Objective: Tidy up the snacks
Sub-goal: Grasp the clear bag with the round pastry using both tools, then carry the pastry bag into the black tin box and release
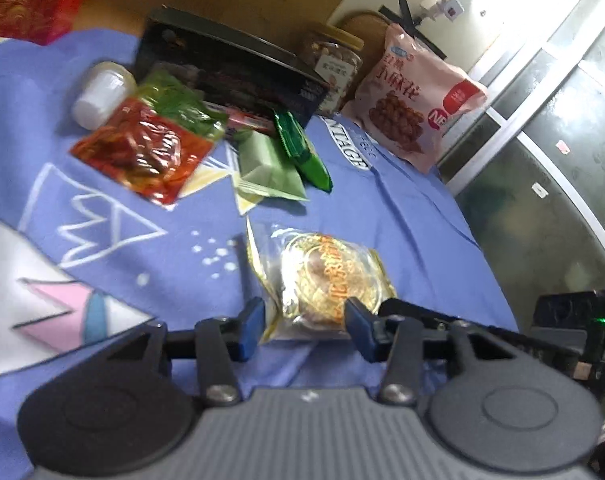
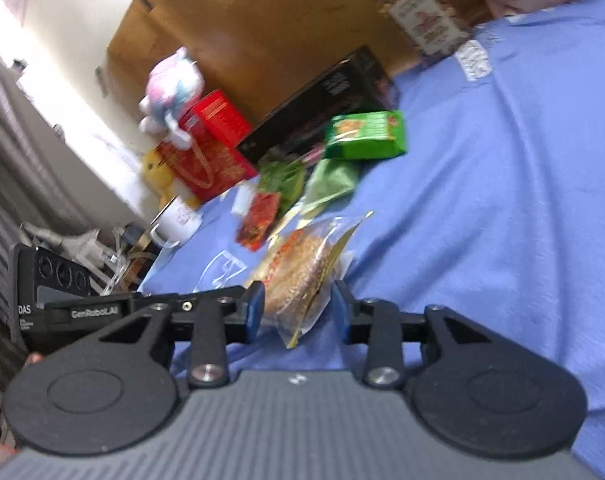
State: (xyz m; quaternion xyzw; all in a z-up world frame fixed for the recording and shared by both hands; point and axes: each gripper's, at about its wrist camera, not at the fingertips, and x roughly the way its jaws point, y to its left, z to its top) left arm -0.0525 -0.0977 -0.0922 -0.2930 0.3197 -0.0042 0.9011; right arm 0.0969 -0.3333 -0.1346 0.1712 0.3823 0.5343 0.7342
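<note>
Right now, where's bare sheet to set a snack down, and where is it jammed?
Free: the blue sheet right of the wrapped mooncake, up toward the pink bag; also the printed patch left of the mooncake, below the red packet. Crowded: red and green packets overlapping in front of the black box and jar.

In front of me a blue patterned sheet (image 1: 382,208) carries a wrapped mooncake (image 1: 326,276), a red snack packet (image 1: 146,152), green packets (image 1: 270,164), a black box (image 1: 230,68), a jar (image 1: 334,60) and a pink bag (image 1: 414,100).
</note>
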